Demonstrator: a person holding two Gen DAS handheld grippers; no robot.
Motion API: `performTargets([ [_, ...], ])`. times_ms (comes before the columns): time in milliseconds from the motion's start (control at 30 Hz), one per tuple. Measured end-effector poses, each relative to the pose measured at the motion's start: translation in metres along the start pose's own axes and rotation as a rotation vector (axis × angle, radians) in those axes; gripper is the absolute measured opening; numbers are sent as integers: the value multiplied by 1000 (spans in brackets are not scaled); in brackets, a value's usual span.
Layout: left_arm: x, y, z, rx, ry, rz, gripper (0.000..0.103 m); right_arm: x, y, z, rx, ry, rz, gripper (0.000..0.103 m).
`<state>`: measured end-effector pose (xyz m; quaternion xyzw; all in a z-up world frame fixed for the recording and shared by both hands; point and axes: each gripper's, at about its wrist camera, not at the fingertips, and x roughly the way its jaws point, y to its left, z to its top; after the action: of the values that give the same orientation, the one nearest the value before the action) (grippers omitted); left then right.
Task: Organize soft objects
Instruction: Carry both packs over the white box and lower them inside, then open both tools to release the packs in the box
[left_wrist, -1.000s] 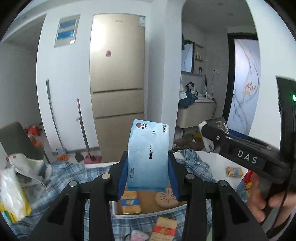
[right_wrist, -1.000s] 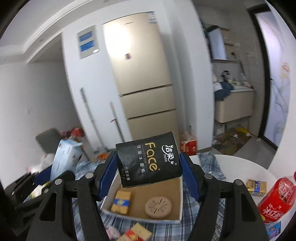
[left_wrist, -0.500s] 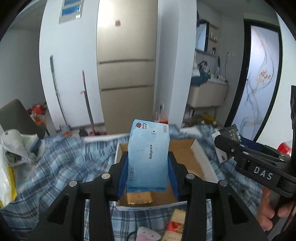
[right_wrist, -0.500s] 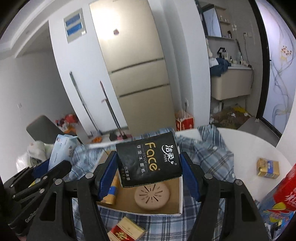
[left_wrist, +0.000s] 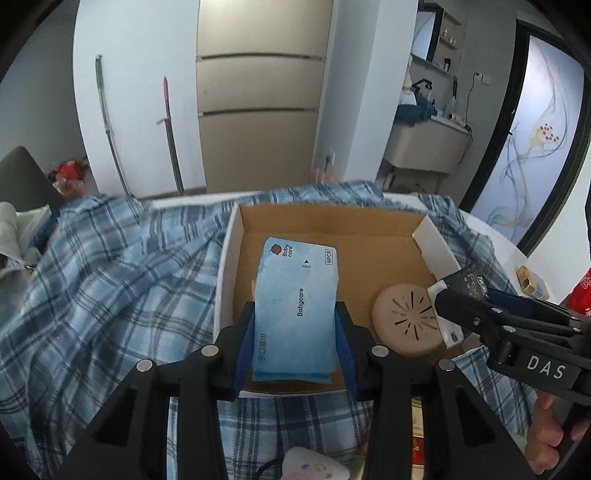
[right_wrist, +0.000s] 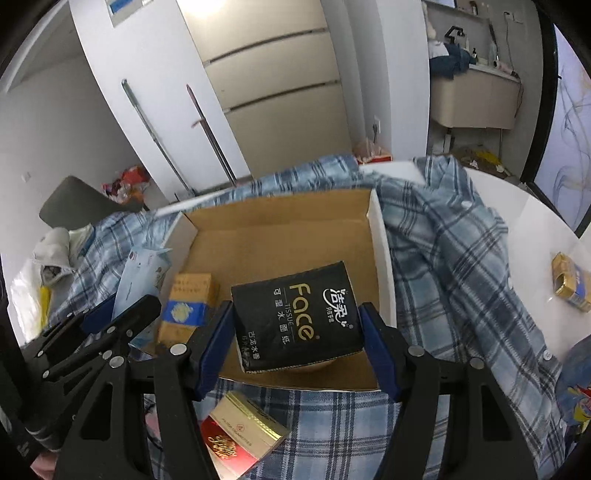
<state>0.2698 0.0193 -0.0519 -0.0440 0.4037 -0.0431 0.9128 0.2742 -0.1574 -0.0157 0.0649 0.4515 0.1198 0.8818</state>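
1. Two soft packs hang over the open brown cardboard box with white outer walls (left_wrist: 226, 280): the left gripper (left_wrist: 295, 332) is clamped on a pale blue flat wet-wipe pack (left_wrist: 297, 306), and the right gripper (right_wrist: 295, 343) is clamped on a black tissue pack with gold lettering (right_wrist: 297, 317).
2. Each pack stands lengthwise between its blue finger pads, long axis running away from the fingers and tilted down toward the box floor, which lies directly ahead and below.
3. Left pack sits over the box's left half, right pack over its right half, so each hand is already nearest its own landing spot.
4. Inside the box, a round beige vented disc (left_wrist: 404, 317) lies under the black pack's side, and a yellow carton with a blue band (right_wrist: 188, 302) lies near the blue pack's side; either could prop a pack up on release.
5. Blue plaid cloth (left_wrist: 110, 295) surrounds the box, and a red-and-gold carton (right_wrist: 240, 435) lies on it in front.
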Motion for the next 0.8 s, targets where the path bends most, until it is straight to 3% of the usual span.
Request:
performTargets([
  [67, 5, 2, -2, -13, 27, -34, 42, 6, 0, -2, -3, 20, -7, 66],
  [333, 8, -1, -3, -7, 32, -33, 42, 20, -5, -4, 19, 75, 7, 66],
  [400, 8, -1, -3, -5, 30, -28, 50, 21, -5, -4, 20, 73, 7, 67],
  [433, 8, -1, -3, -9, 24, -24, 62, 22, -5, -4, 20, 75, 2, 67],
  [500, 6, 0, -3, -22, -2, -17, 74, 24, -5, -3, 24, 79, -22, 72],
  [567, 2, 2, -2, -33, -18, -19, 75, 25, -6, -3, 27, 77, -27, 77],
  [800, -11, 1, 3, -25, -57, -24, 75, 16, -10, 1, 41, 45, -26, 78],
])
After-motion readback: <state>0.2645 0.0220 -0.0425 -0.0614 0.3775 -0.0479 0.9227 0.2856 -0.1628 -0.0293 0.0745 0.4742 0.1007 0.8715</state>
